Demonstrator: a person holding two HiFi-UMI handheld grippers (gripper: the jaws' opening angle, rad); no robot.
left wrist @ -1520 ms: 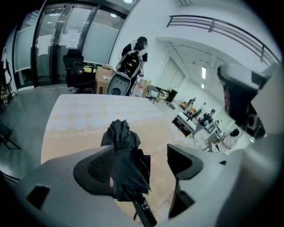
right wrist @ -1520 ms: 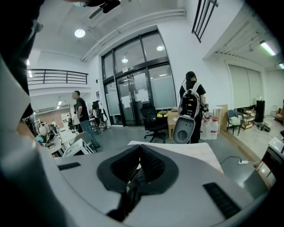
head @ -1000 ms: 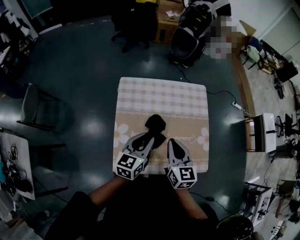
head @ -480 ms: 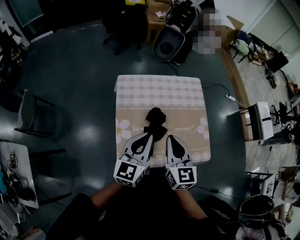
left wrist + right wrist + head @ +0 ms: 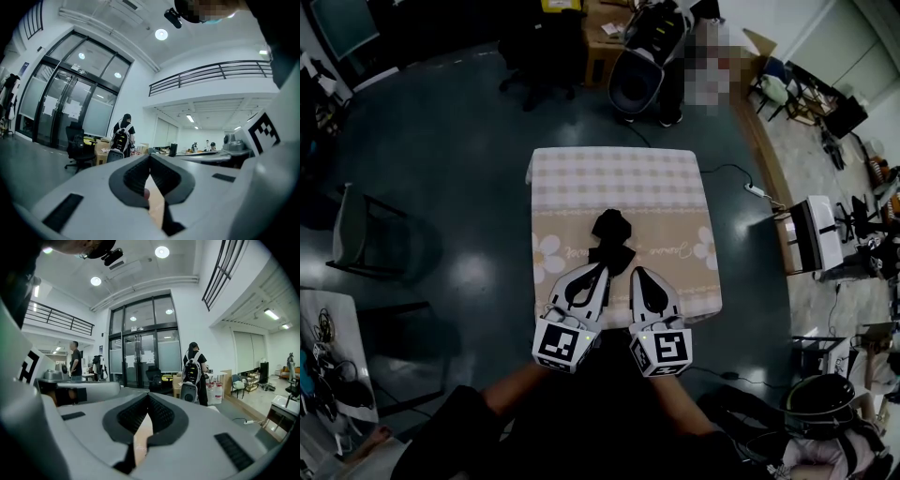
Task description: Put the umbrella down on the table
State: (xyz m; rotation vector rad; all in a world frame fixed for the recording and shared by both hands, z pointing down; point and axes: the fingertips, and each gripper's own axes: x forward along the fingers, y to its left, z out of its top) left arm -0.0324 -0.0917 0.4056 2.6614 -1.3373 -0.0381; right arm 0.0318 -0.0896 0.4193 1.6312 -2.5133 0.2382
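Note:
The black folded umbrella lies on the table, which wears a beige checked cloth with daisies. In the head view my left gripper hangs over the near half of the table with its tip just short of the umbrella's near end. Its jaws are shut and hold nothing. My right gripper is beside it on the right, apart from the umbrella, also shut and empty. In the left gripper view the left gripper points level into the room. The right gripper view shows the right gripper the same way, and neither view shows the umbrella.
A chair stands left of the table. A black office chair and a grey rounded case stand beyond it. A white cart and a power strip are on the right. A person with a backpack stands far off.
Both grippers have lifted a little toward the camera and drawn slightly back from the umbrella. The umbrella stays where it lay on the cloth.

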